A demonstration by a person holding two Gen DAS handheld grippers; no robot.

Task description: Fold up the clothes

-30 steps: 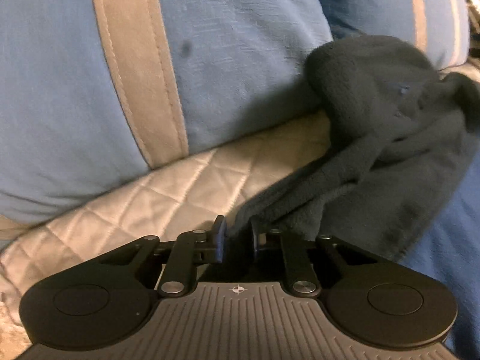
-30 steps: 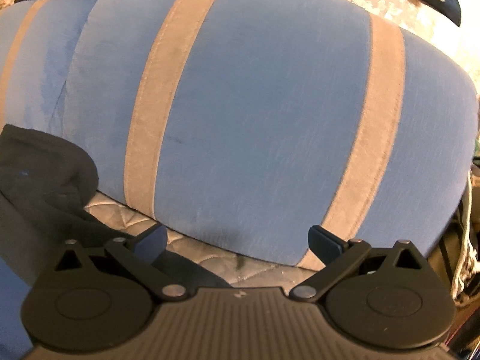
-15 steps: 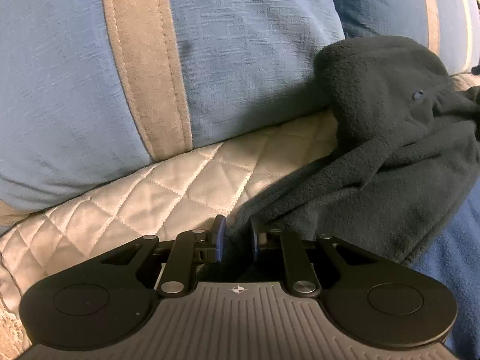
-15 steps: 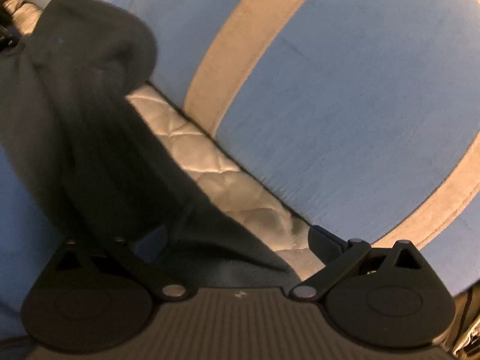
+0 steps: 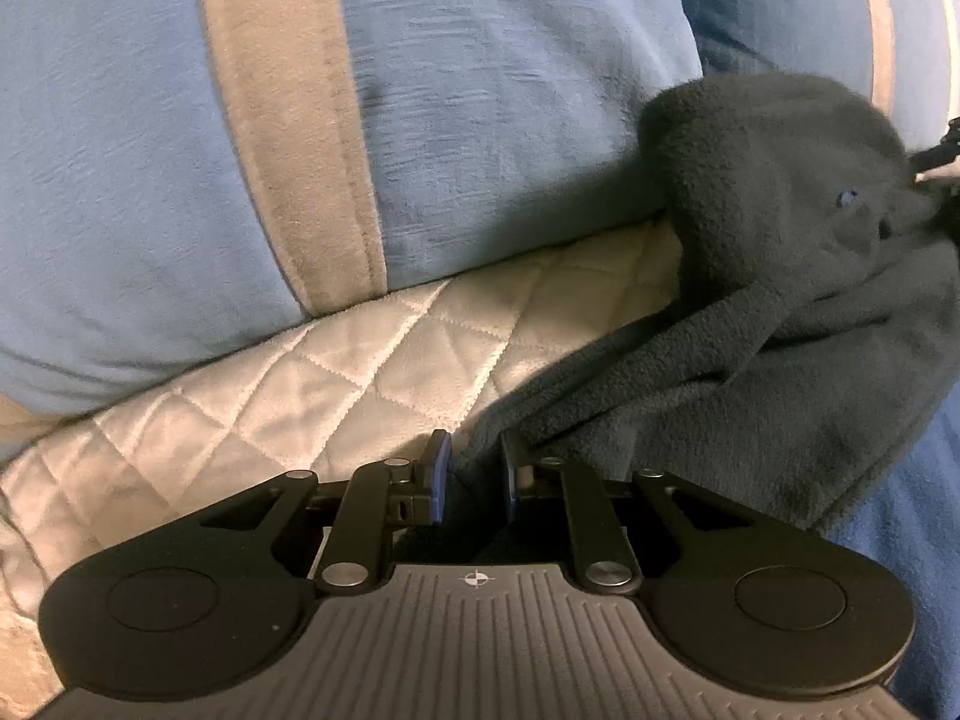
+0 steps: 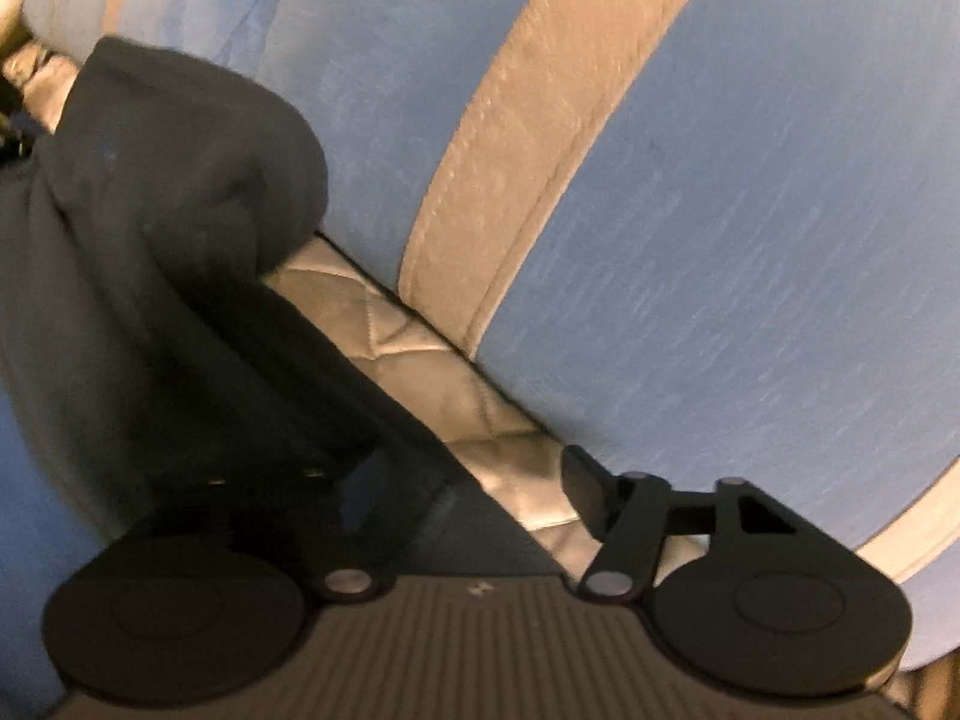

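Note:
A dark grey fleece garment (image 5: 780, 324) lies bunched on a quilted cream cover (image 5: 336, 384), its far end humped up against a blue pillow. My left gripper (image 5: 474, 468) is shut on a near edge of the fleece, which runs out from between the blue pads to the right. In the right wrist view the same fleece garment (image 6: 180, 276) fills the left side. My right gripper (image 6: 462, 480) stands open, tilted; its left finger is hidden in the dark cloth and its right finger (image 6: 585, 495) hangs over the quilted cover (image 6: 456, 378).
Big blue pillows with tan stripes (image 5: 288, 138) (image 6: 720, 228) stand close behind the garment. A blue cloth (image 5: 900, 516) lies under the fleece at the right. A bit of dark hardware (image 5: 942, 150) shows at the far right edge.
My right gripper has swung down and tilted towards the fleece, which now reaches its left finger. The left gripper keeps its hold and the fleece has shifted slightly right.

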